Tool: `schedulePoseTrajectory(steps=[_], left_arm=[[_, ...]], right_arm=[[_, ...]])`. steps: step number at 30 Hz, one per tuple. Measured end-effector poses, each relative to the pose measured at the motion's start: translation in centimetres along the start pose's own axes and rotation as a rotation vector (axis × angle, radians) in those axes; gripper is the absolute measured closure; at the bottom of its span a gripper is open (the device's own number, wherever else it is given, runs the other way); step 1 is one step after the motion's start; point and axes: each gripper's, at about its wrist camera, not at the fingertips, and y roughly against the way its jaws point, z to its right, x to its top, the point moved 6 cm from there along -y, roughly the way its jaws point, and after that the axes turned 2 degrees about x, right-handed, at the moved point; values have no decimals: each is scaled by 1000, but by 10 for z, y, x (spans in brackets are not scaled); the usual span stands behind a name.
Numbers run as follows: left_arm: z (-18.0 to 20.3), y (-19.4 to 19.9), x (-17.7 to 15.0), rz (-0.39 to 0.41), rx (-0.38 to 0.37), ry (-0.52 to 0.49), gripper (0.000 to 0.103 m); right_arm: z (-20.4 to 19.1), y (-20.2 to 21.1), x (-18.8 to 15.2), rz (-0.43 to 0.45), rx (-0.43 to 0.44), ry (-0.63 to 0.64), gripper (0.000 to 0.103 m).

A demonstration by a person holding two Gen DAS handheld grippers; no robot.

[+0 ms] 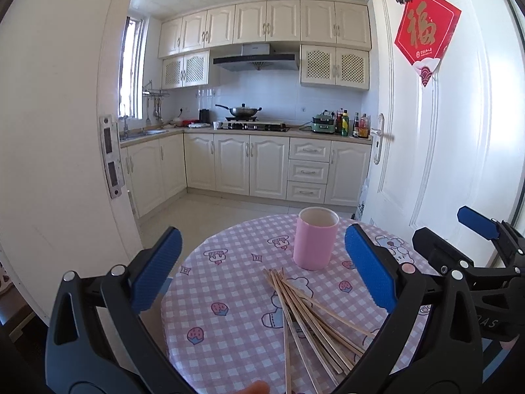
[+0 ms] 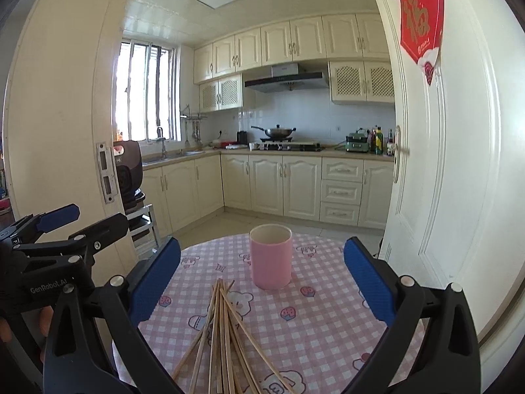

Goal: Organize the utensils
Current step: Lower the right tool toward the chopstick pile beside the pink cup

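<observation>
Indoors, at a round table (image 1: 229, 298) covered in pink-and-white check printed with cartoon bears and strawberries, a person holds two handheld grippers over a loose pile of wooden chopsticks (image 1: 305, 315). With the pink cup (image 1: 315, 239) as the landmark: it stands upright and open-mouthed toward the far side of the table, nothing visible above its rim, and the chopsticks lie flat on the cloth just on the near side of it, their tips fanned out close to its base but not touching it, crossing one another in an untidy heap. The left gripper (image 1: 262, 269) hovers on the near side of the cup with its blue-padded jaws spread wide, one pad out to the cup's left and the other just to its right, gripping nothing. The right gripper (image 2: 262, 275) hangs beside it, jaws likewise spread wide and empty, the cup (image 2: 270, 256) framed between its blue pads and the chopsticks (image 2: 223, 335) lying below. Beyond the cup, past an open white door (image 1: 452, 138) hung with a red paper decoration (image 1: 426, 29), the cream-cabinet kitchen shows a wok (image 1: 244, 110) on the stove (image 1: 254, 126) and bottles (image 1: 351, 123) ranged along the counter.
</observation>
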Motion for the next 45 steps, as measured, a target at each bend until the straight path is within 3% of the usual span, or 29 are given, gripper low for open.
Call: schedulePoseTrajectory(steps=[2, 9, 13, 16, 20, 23, 27, 30, 40, 42, 45], left_arm=[[-6, -12, -7, -51, -11, 20, 6], [-27, -76, -52, -366, -27, 85, 6], [-28, -102, -80, -481, -55, 96, 6], [-22, -121, -101, -550, -69, 89, 15], [-12, -144, -124, -642, -127, 115, 30], [-4, -155, -134, -679, -150, 114, 36], [2, -172, -145, -727, -160, 125, 54], [3, -180, -147, -737, -187, 149, 56], [6, -197, -144, -758, -170, 115, 57], [5, -198, -145, -762, -177, 112, 67], [4, -202, -144, -777, -199, 129, 67]], right_arm=[[5, -12, -7, -46, -11, -13, 7], [11, -46, -36, -176, -37, 8, 7], [14, -63, -57, -240, -59, 35, 7], [18, -79, -72, -306, -57, 43, 9], [23, -96, -92, -383, -30, 43, 25], [23, -105, -102, -424, 24, 14, 29], [23, -111, -110, -454, 53, -1, 29], [24, -114, -111, -465, 87, -25, 29], [17, -138, -115, -543, 183, -1, 29], [14, -144, -117, -569, 200, 17, 35], [10, -156, -120, -616, 246, 34, 43]])
